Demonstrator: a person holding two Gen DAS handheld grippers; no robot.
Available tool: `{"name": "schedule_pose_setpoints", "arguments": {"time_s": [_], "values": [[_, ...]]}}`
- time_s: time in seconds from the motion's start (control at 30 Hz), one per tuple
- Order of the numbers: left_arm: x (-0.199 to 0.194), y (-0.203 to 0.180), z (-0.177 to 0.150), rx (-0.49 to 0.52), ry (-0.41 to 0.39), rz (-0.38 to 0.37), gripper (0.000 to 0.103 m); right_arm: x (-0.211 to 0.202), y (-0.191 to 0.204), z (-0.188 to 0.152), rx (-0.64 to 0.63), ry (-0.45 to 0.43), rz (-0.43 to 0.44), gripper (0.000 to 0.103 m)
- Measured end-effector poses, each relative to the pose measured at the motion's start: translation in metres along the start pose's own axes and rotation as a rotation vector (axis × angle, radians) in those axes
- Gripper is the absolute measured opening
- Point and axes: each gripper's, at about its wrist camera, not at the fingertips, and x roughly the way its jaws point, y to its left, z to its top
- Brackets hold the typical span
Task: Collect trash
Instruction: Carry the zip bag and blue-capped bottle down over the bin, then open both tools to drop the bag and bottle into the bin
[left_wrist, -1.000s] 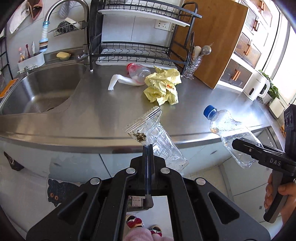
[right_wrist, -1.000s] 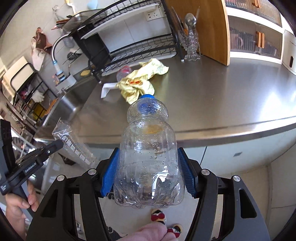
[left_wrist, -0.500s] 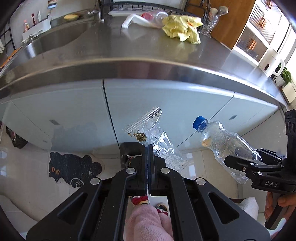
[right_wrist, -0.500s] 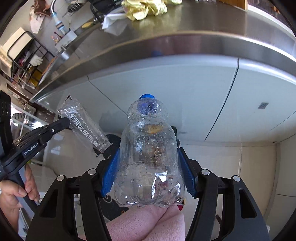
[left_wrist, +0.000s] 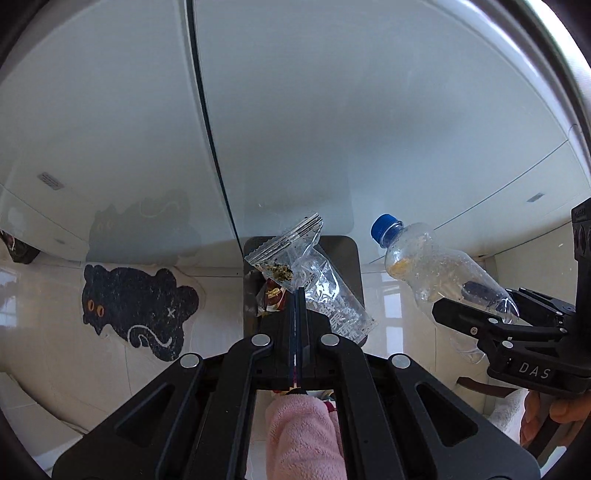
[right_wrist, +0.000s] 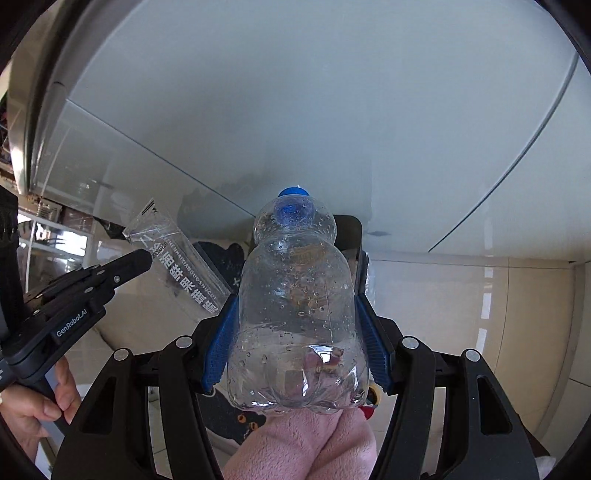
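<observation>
Pale cabinet doors (left_wrist: 295, 110) fill the room ahead, above a glossy tiled floor (left_wrist: 44, 295) with a black cat mat (left_wrist: 136, 306); the left gripper (left_wrist: 299, 295) pinches a clear wrapper (left_wrist: 321, 288) over a dark bin (left_wrist: 351, 258), its contents mostly hidden; the right gripper (right_wrist: 295, 325) clamps a plastic bottle (right_wrist: 295, 295), just right of the wrapper.

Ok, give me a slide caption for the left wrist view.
Left gripper pinching a clear wrapper over the trash bin, right gripper beside it holding a plastic bottle.

A clear, dimpled plastic bottle with a blue plastic cap (right_wrist: 295, 295) and a crinkled, glossy transparent plastic wrapper (left_wrist: 314, 280) are seen. Glossy pale cabinet doors (left_wrist: 295, 110), shiny cream floor tiles (right_wrist: 461, 295) and fluffy pink cloth (right_wrist: 306, 443) are shown.
</observation>
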Motion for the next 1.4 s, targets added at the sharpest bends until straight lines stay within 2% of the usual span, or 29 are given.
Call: {"name": "schedule_pose_setpoints", "arguments": {"time_s": [0.3,0.6,0.73,0.87,0.93,1.03,1.13,1.2,1.23,1.27,1.4], "values": [[0.072,0.011,0.003,0.022,0.072,0.017,0.0,0.072,-0.019,0.003,0.07,0.103,-0.012,0.063],[0.113,0.016,0.011,0.043,0.149,0.044,0.003,0.109,-0.031,0.011,0.098,0.171,-0.012,0.063],[0.107,0.018,0.014,0.038,0.152,0.037,0.003,0.109,-0.034,0.015,0.093,0.178,-0.01,0.064],[0.097,0.023,0.02,0.015,0.151,0.0,0.016,0.112,-0.028,0.017,0.076,0.189,-0.013,0.065],[0.091,0.027,0.022,0.004,0.142,-0.017,0.019,0.112,-0.025,0.015,0.069,0.191,-0.018,0.065],[0.083,0.027,0.026,0.006,0.129,-0.027,0.02,0.108,-0.02,0.015,0.066,0.183,-0.016,0.073],[0.074,0.029,0.029,-0.005,0.117,-0.029,0.021,0.103,-0.016,0.016,0.062,0.176,-0.015,0.074],[0.064,0.031,0.032,-0.018,0.105,-0.03,0.028,0.098,-0.013,0.018,0.059,0.173,-0.018,0.084],[0.058,0.032,0.032,-0.022,0.098,-0.029,0.036,0.093,-0.012,0.019,0.059,0.168,-0.022,0.087],[0.052,0.034,0.033,-0.025,0.09,-0.027,0.041,0.087,-0.011,0.021,0.058,0.162,-0.028,0.089],[0.015,0.032,0.034,-0.038,0.063,-0.01,0.054,0.05,-0.005,0.021,0.056,0.133,-0.032,0.095]]}}
